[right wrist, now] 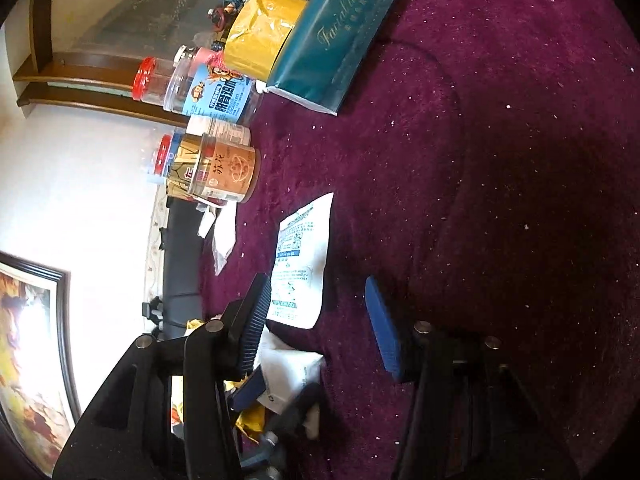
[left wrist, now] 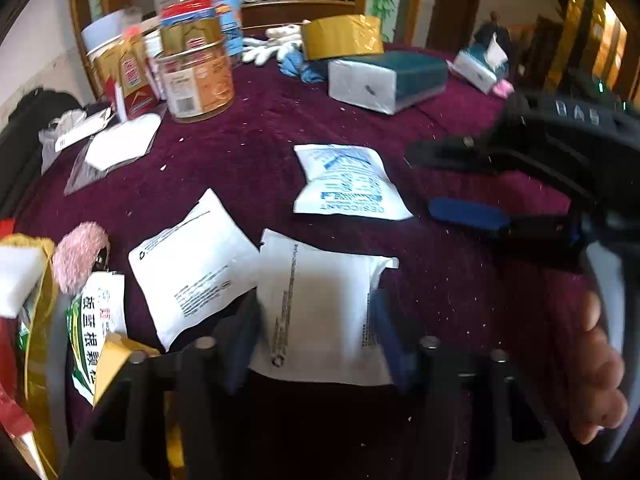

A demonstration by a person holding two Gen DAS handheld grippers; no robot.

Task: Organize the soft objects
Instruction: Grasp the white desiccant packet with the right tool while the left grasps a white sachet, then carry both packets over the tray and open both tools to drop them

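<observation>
Three white soft packets lie on the purple tablecloth [left wrist: 256,128]. My left gripper [left wrist: 316,340] is open, its blue-padded fingers on either side of the nearest white packet [left wrist: 324,300]. A second white packet [left wrist: 192,264] lies to its left. A blue-printed desiccant packet [left wrist: 348,180] lies farther out; it also shows in the right wrist view [right wrist: 300,260]. My right gripper [right wrist: 320,328] is open and turned on its side beside the desiccant packet, holding nothing; it shows in the left wrist view [left wrist: 452,184] at the right.
Plastic jars [left wrist: 200,76] and snack boxes stand at the back left. A teal tissue pack [left wrist: 384,80], a yellow tape roll [left wrist: 340,36] and gloves [left wrist: 276,48] lie at the back. A pink fluffy item [left wrist: 80,252] and packaged goods [left wrist: 92,332] crowd the near left.
</observation>
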